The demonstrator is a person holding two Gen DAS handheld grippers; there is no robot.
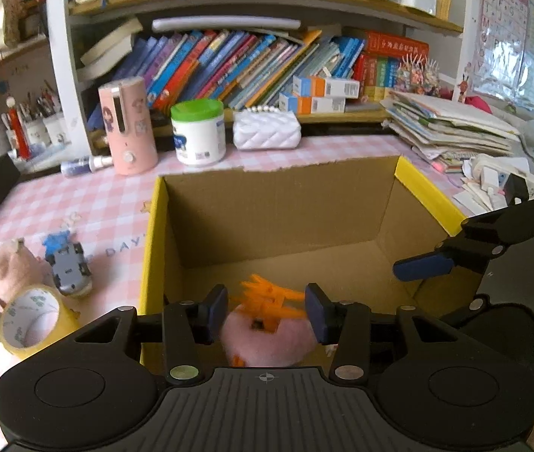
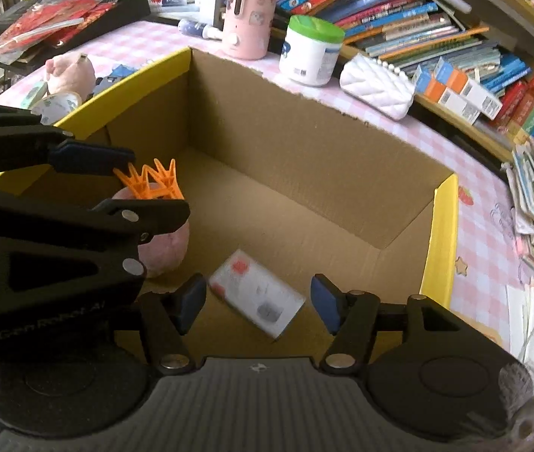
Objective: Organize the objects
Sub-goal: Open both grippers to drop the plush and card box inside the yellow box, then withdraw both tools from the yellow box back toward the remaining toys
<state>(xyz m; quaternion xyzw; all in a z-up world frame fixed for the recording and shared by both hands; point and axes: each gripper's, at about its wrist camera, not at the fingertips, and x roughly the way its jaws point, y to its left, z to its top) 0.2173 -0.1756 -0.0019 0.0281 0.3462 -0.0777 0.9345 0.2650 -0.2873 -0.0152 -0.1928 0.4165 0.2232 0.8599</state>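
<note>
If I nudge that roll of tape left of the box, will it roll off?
The tape roll stands on edge, so a push would probably roll it. The toy car and pink plush close by might stop it. It looks light and stiff.

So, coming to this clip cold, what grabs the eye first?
The big open cardboard box with yellow-edged flaps fills the middle of the pink checked table. Inside it, near the left gripper, lie a pink plush ball and bright orange clips; a small white packet lies below the right gripper. A crammed bookshelf stands behind.
</note>
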